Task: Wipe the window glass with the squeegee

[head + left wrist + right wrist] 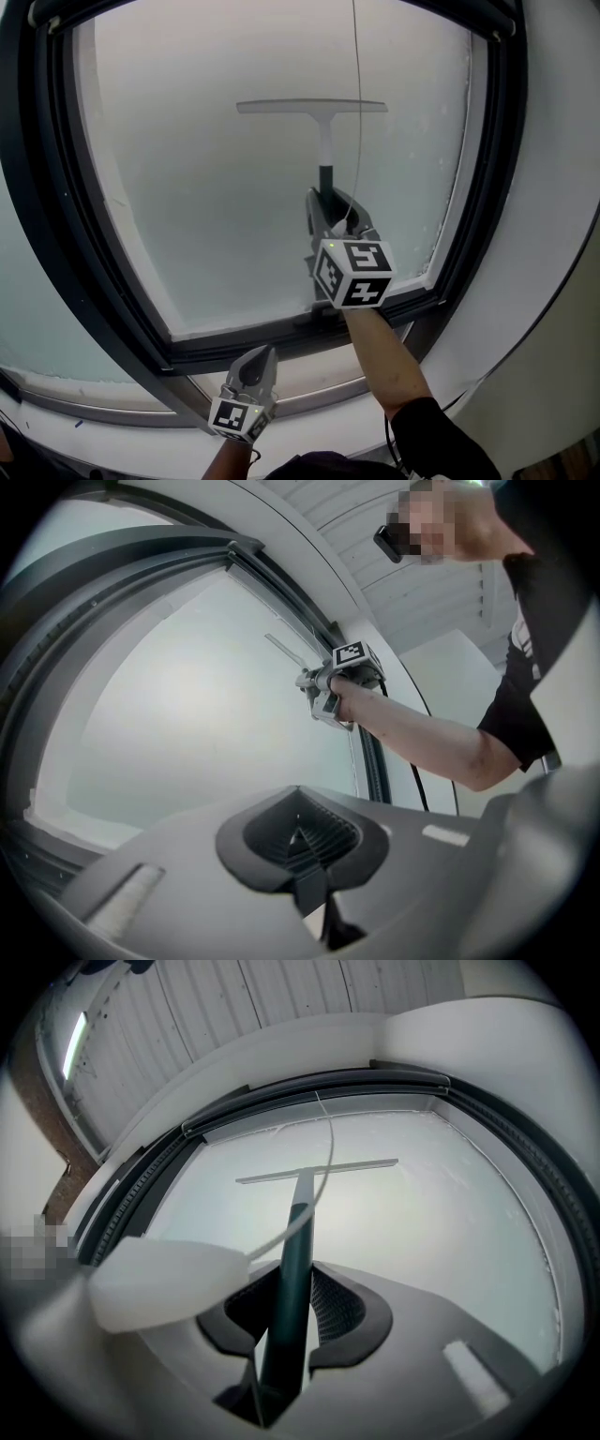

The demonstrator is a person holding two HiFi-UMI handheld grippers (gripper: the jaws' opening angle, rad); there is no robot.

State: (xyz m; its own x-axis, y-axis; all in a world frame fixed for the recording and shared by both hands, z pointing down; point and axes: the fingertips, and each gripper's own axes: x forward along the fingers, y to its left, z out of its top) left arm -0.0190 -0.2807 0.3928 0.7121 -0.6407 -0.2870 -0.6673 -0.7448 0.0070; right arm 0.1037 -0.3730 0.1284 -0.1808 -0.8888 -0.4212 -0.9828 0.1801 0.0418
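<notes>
Squeegee [325, 141] rises straight from our right gripper [330, 202], jaws clamped on its handle, blade crosswise high on the window glass [187, 206]; our left gripper [258, 361] sits below, closed and empty.

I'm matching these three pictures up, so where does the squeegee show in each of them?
Head view: squeegee at upper centre, blade level, handle pointing down.
Left gripper view: small, above centre, slanted.
Right gripper view: centre, handle running up from between the jaws.
Shared landmark: the dark window frame.
</notes>
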